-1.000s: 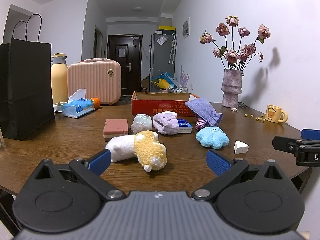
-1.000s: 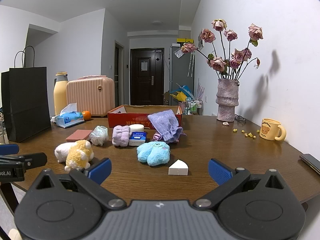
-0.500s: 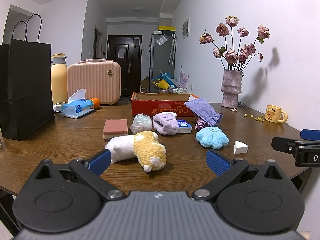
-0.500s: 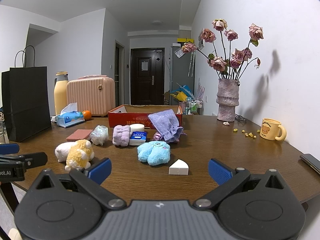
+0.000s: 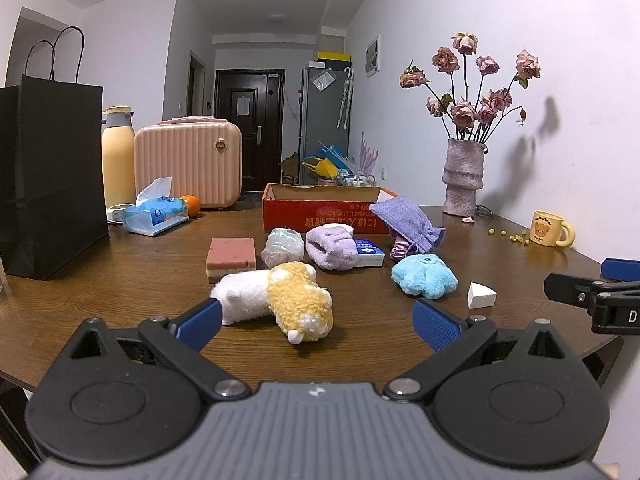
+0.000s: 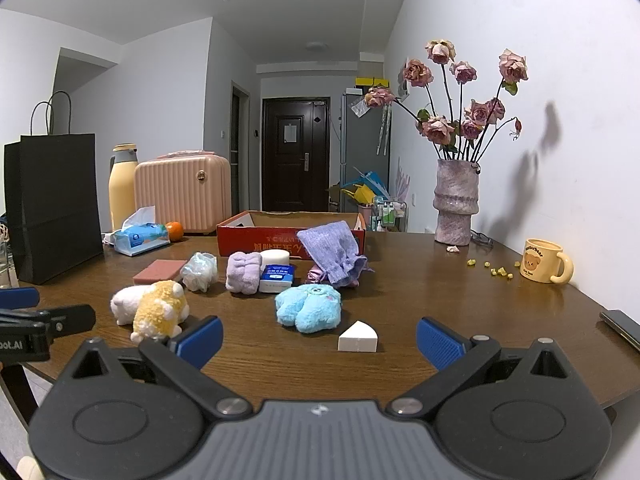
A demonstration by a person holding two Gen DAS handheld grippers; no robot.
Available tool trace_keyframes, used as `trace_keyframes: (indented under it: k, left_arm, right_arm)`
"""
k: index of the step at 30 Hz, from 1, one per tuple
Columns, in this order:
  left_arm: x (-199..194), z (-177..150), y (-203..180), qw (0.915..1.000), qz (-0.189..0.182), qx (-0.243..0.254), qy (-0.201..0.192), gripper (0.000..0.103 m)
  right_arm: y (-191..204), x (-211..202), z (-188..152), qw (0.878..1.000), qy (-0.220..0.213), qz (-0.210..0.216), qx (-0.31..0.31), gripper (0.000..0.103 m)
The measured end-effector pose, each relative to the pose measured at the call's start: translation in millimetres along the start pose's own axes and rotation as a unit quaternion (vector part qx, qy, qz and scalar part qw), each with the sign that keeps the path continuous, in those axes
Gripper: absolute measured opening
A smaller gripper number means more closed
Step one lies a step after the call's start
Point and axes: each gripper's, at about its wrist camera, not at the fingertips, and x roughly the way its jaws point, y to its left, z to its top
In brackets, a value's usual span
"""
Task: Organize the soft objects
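A white and yellow plush toy (image 5: 276, 298) lies on the wooden table just beyond my left gripper (image 5: 318, 320), which is open and holds nothing. A blue plush (image 6: 308, 307) and a white wedge sponge (image 6: 358, 337) lie just ahead of my open right gripper (image 6: 319, 338). Behind them sit a rolled lilac cloth (image 6: 243, 272), a pale netted ball (image 6: 200, 271), a pink sponge block (image 5: 232, 255) and a purple drawstring pouch (image 6: 333, 252) leaning on a red cardboard box (image 6: 256, 236). A small blue and white box (image 6: 277, 277) stands next to the lilac cloth.
A black paper bag (image 5: 48, 180), yellow flask (image 5: 117, 156), pink case (image 5: 188, 162), tissue pack (image 5: 155, 216) and orange (image 5: 191, 204) stand at the back left. A vase of dried roses (image 6: 456, 200) and yellow mug (image 6: 544, 266) stand right. A phone (image 6: 622, 326) lies at the right edge.
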Motion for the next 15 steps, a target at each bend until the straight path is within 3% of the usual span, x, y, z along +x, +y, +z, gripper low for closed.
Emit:
trace_keyframes:
  k: [15]
  left_arm:
    - [-1.5, 0.2, -1.9, 1.0, -0.001, 0.0, 0.0, 0.103]
  right_arm:
    - [0.7, -0.3, -0.2, 1.0, 0.0, 0.0, 0.0, 0.103]
